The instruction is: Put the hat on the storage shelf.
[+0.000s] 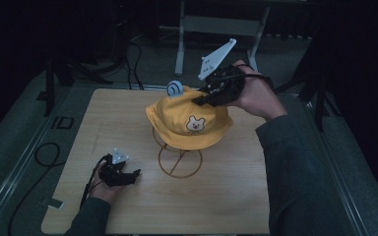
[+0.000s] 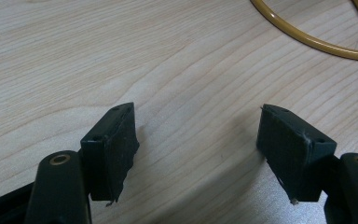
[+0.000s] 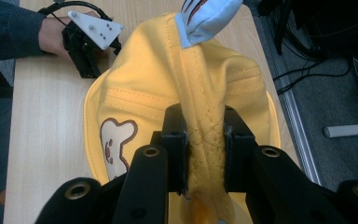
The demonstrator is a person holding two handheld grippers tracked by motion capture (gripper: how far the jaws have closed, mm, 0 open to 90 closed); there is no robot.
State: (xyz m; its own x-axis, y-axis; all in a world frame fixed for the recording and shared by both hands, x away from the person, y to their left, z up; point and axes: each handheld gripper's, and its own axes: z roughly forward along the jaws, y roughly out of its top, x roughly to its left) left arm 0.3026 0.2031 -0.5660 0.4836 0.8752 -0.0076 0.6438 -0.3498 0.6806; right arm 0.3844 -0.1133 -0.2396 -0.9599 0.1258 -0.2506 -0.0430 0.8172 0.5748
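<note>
Near the middle of the table (image 1: 226, 206), a yellow hat (image 1: 189, 119) sits on a wire stand (image 1: 179, 162), and the right gripper (image 3: 204, 140) pinches a fold of its crown from the far right side. Toward the near left corner, the left gripper (image 2: 196, 140) rests low over bare wood, jaws spread wide apart and holding nothing.

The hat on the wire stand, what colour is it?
Yellow hat, with a bear face patch; clearest in the right gripper view.
</note>
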